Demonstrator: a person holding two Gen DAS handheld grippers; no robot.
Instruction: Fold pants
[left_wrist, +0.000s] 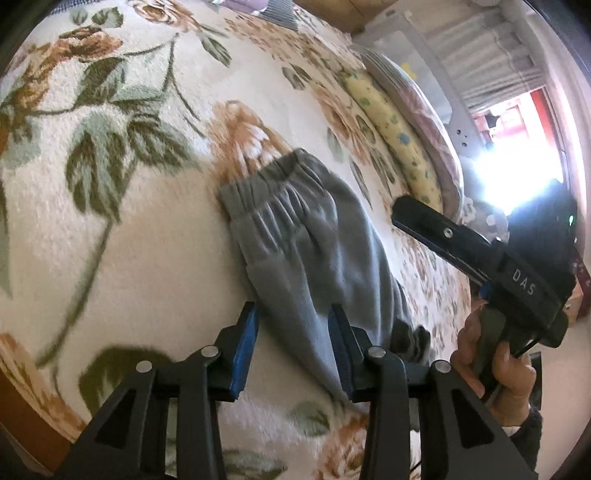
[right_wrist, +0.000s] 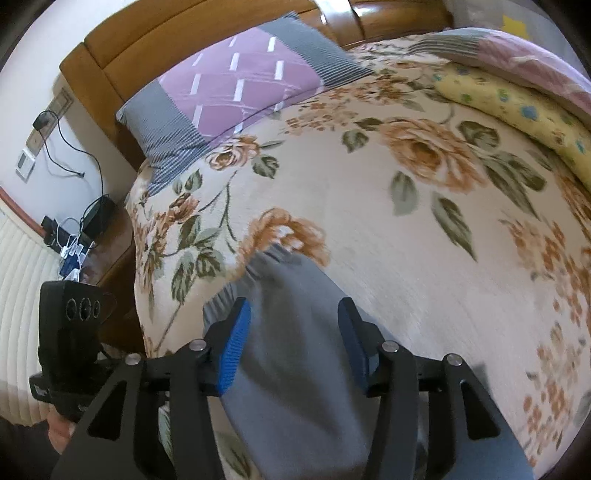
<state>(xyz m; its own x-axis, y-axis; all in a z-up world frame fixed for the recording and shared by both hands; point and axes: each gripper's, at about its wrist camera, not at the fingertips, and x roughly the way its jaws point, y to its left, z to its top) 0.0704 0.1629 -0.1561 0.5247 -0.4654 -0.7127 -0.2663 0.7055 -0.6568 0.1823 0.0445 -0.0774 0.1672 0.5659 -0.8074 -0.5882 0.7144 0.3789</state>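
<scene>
Grey pants (left_wrist: 306, 243) lie folded lengthwise on a floral bedspread (left_wrist: 147, 240), elastic waistband at the far end. My left gripper (left_wrist: 293, 332) is open, its blue-padded fingers (left_wrist: 248, 343) straddling the near part of the pants, not closed on them. The right gripper's body (left_wrist: 517, 277) shows at the right of the left wrist view, held by a hand. In the right wrist view the pants (right_wrist: 295, 350) run between the open fingers of my right gripper (right_wrist: 293, 332); the cloth is not pinched.
A purple and grey pillow (right_wrist: 236, 85) leans on the wooden headboard (right_wrist: 184, 29). A yellow spotted quilt (right_wrist: 517, 107) and pink blanket (right_wrist: 517, 59) line the bed's far side. A nightstand with cables (right_wrist: 85, 236) stands at the left.
</scene>
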